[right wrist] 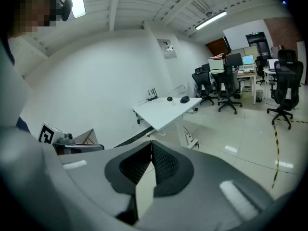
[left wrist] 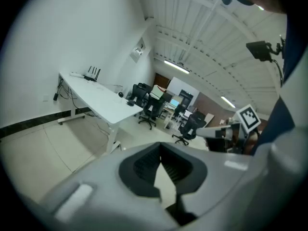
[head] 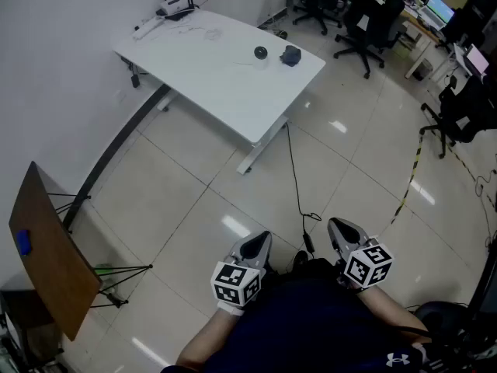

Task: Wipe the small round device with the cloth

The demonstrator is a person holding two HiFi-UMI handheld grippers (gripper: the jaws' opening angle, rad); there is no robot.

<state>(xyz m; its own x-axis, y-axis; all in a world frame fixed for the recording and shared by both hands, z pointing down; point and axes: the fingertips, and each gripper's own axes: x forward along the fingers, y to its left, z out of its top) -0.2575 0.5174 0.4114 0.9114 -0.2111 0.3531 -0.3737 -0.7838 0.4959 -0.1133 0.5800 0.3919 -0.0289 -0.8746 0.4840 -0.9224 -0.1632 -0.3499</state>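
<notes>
A small round black device (head: 260, 52) sits on a white table (head: 225, 76) far ahead, with a dark crumpled cloth (head: 290, 55) just to its right. Both show tiny in the right gripper view as the device (right wrist: 169, 98) and the cloth (right wrist: 185, 99). My left gripper (head: 261, 243) and right gripper (head: 339, 230) are held close to my body, far from the table, both shut with nothing between the jaws. The left gripper view shows the table (left wrist: 101, 102) in the distance and the right gripper (left wrist: 211, 131) beside it.
A router with antennas (head: 176, 5) and cables lie at the table's far end. A black cable (head: 297, 185) runs across the tiled floor. A brown board on a stand (head: 48, 251) is at the left. Office chairs (head: 365, 29) and desks stand at the right.
</notes>
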